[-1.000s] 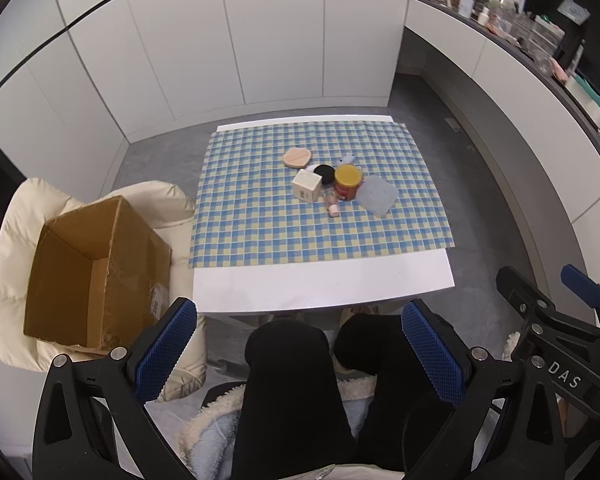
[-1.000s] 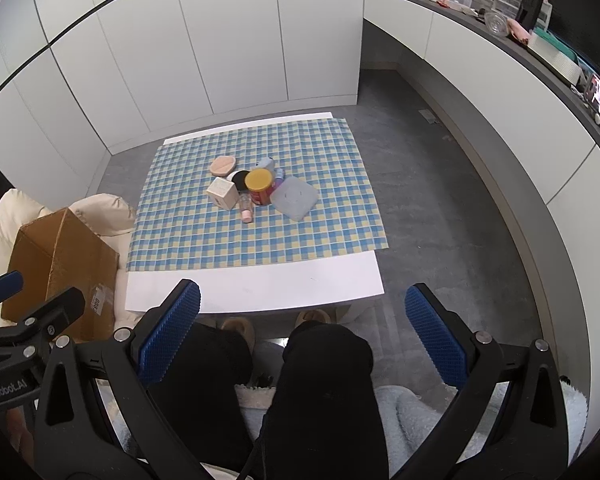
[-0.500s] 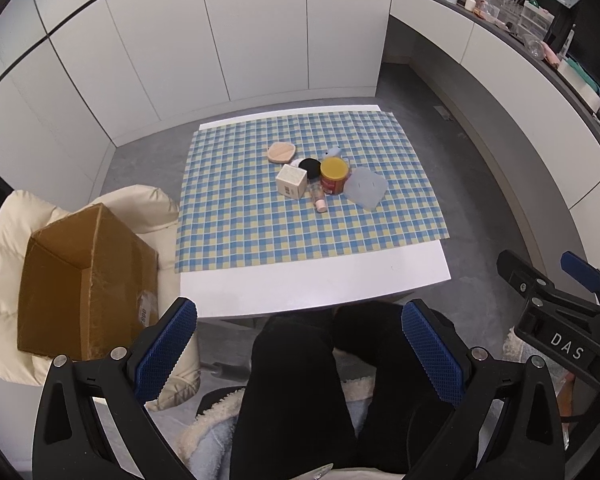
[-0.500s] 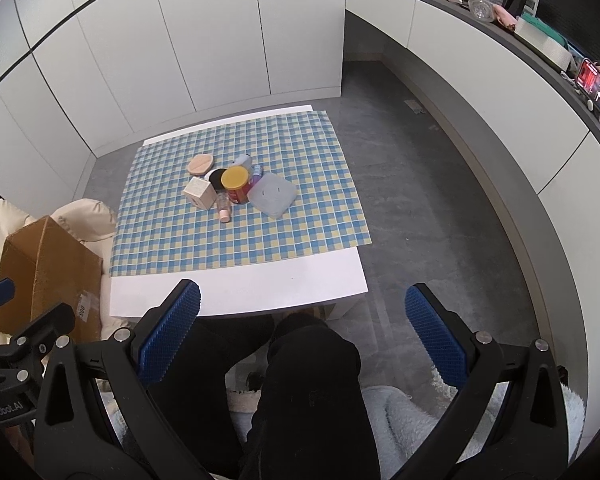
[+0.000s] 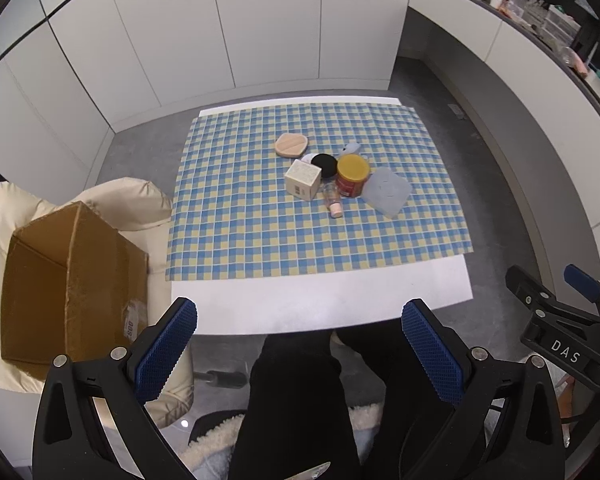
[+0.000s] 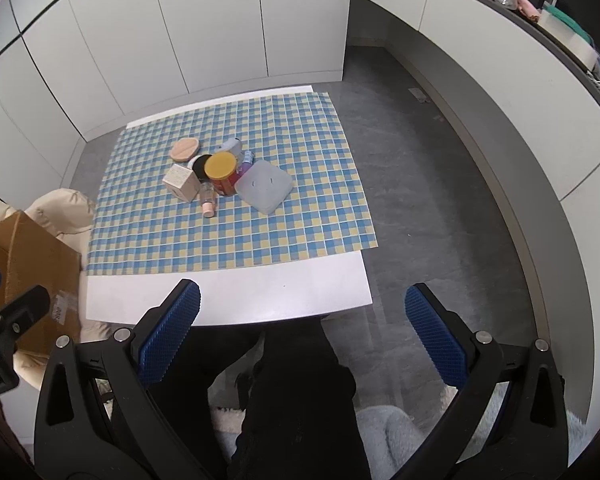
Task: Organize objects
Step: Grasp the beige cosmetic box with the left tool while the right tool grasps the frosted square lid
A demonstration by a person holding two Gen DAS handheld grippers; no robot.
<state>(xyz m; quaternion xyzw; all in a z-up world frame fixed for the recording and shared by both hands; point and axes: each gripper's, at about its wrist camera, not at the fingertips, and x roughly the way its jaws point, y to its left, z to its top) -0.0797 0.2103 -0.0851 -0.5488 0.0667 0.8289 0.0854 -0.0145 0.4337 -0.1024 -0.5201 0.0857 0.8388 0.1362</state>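
Left wrist: cardboard box (image 5: 72, 280) beside table (image 5: 320, 292)

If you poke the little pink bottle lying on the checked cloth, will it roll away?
Probably a bit. The little pink bottle looks round and lies on its side, so a sideways nudge could roll it. It looks small and likely light. The white box and red jar right beside it would likely stop it.

Both wrist cameras look down and forward from high above the seated person's legs (image 5: 300, 392), well back from the table (image 5: 320, 300). The 2 views share the checked cloth (image 6: 228, 232) ahead; the left camera sits left of the right.
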